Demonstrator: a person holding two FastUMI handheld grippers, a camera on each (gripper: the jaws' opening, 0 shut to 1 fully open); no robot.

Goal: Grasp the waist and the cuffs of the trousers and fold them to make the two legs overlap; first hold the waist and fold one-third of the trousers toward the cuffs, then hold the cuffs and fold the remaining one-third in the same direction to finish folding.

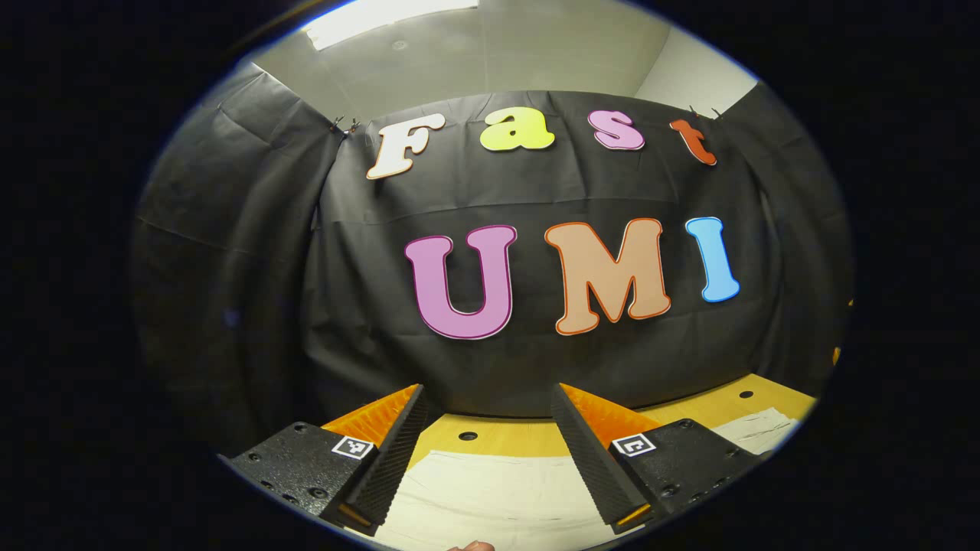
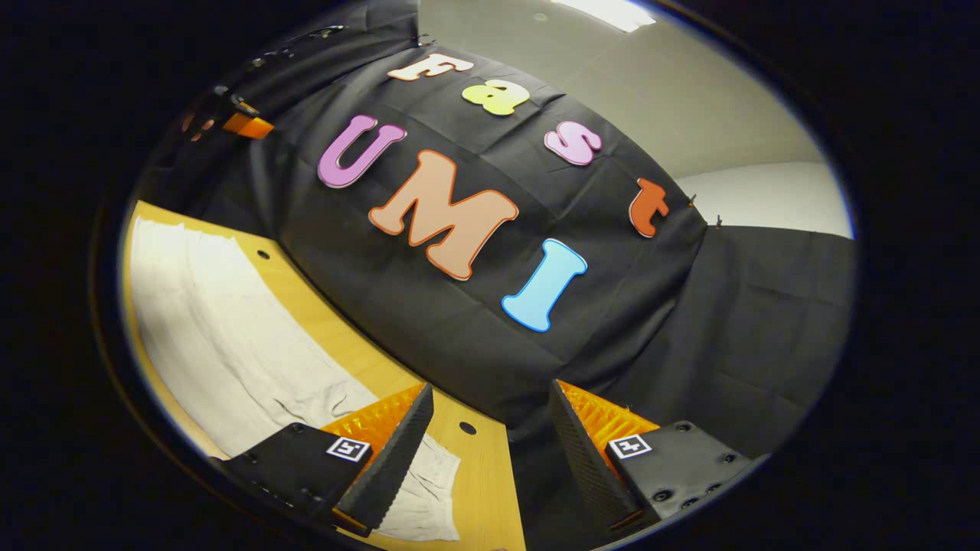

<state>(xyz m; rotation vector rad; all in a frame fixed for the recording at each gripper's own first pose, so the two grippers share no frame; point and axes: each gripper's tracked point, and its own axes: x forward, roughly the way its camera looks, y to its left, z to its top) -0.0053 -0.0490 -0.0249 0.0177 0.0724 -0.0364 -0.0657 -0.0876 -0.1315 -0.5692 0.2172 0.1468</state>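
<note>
You are holding the left gripper [image 1: 490,417] and right gripper [image 2: 490,417] wide open, gripping nothing, above the pale cloth trousers [image 1: 490,490] lying at bottom centre on the wooden table [image 1: 498,436].

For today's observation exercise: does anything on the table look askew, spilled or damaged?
Nothing stands out. The pale trousers lie spread on the wooden table, lightly wrinkled, untorn; both grippers are open above them.

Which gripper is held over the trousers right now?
The left gripper: open, with the pale trousers directly below its fingers. The right gripper, also open, hangs at the table edge beside the cloth end.
</note>
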